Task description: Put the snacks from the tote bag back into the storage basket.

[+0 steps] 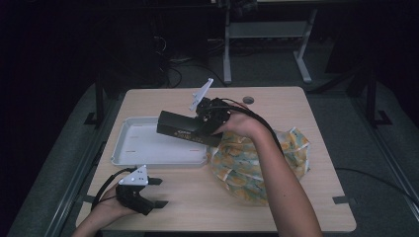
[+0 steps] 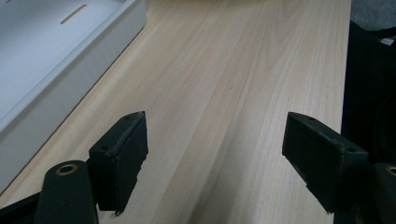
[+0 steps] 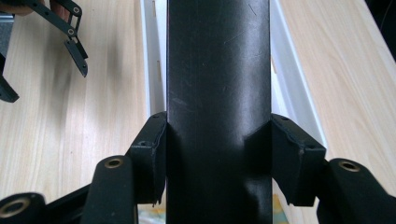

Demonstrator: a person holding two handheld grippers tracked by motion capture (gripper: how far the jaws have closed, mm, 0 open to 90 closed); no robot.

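While the right gripper (image 3: 218,154) pinches a long black rectangular box (image 3: 218,88) between its two pads, one pressed to each long side, that box hangs above the near-right part of the shallow white plastic tray (image 1: 129,150), not yet touching it. Judging by this, the pick-up is done; what seems left is lowering the box into the tray and letting go. Just right of the tray lies a crumpled clear plastic bag with yellow print (image 1: 247,170), partly under the right forearm. In front of the tray, near the table's edge, the left gripper (image 2: 215,154) rests low over the pale wooden table (image 2: 224,74), jaws spread wide with nothing between them.
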